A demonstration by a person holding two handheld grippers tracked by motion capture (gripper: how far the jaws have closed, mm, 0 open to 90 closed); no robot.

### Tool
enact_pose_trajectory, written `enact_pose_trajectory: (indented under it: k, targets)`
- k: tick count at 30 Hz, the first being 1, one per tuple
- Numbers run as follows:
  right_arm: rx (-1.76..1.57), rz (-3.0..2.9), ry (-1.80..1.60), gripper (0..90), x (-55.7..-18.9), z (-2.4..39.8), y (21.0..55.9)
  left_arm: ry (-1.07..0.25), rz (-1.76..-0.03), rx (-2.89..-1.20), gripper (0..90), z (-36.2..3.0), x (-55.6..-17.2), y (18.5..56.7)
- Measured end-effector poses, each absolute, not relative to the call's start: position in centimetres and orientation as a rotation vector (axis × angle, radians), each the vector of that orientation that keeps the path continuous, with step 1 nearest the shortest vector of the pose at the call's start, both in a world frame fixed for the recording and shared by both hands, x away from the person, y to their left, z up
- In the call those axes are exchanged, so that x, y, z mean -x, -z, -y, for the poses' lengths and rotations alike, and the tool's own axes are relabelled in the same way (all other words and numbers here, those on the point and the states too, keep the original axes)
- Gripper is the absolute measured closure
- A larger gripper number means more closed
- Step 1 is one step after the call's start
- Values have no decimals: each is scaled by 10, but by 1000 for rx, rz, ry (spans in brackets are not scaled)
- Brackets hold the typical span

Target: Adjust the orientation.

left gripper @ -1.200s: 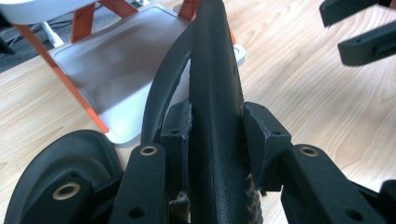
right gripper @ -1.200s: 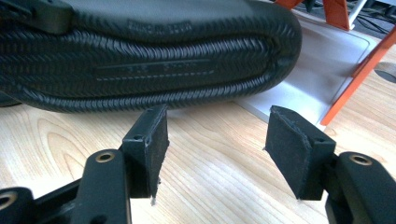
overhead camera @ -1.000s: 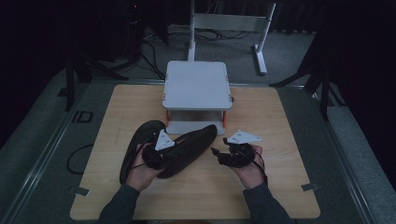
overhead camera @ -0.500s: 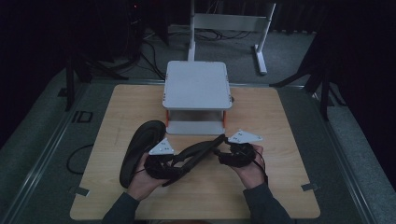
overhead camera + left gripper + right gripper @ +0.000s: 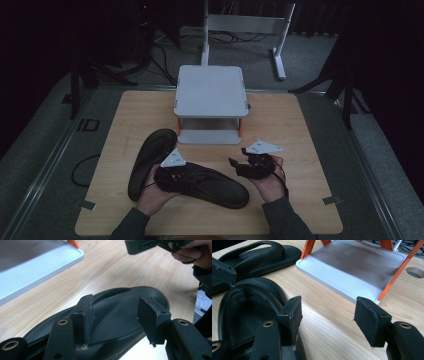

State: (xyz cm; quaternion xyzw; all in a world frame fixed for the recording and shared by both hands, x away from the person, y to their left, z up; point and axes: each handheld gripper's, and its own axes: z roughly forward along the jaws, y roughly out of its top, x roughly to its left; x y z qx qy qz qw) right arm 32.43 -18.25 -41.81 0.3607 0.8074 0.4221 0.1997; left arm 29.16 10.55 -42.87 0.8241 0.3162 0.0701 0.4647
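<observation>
Two black sandals lie on the wooden bench in front of a small white stand with orange legs, which sits at the upper middle of the high view. One sandal lies flat across the lower middle of that frame, pointing toward the lower right; the other sandal rests to its left, angled up toward the stand, and the two overlap or touch near the left hand. The left claw sits over the near end of the flat sandal; its jaws have just been opening, and in the left gripper view they stand apart above the footbed with the pads clear of it, gripping nothing. The right claw hovers just right of that sandal's middle, held in the right hand. In the right gripper view its jaws gape wide over bare wood, with the sandal's strap at the lower left and the stand's bottom shelf at the upper right.
</observation>
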Motion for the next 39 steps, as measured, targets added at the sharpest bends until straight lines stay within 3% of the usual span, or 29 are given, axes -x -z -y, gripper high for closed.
enact_pose_trajectory:
  k: [25,39]
  targets:
    - [-820,-2450,-1172,425,-330,129,446,-428,-1086,-1842,427,-182,-296,427]
    - [-699,-2542,-1155,419,-335,106,458,-442,-1176,-1814,425,-199,-304,437]
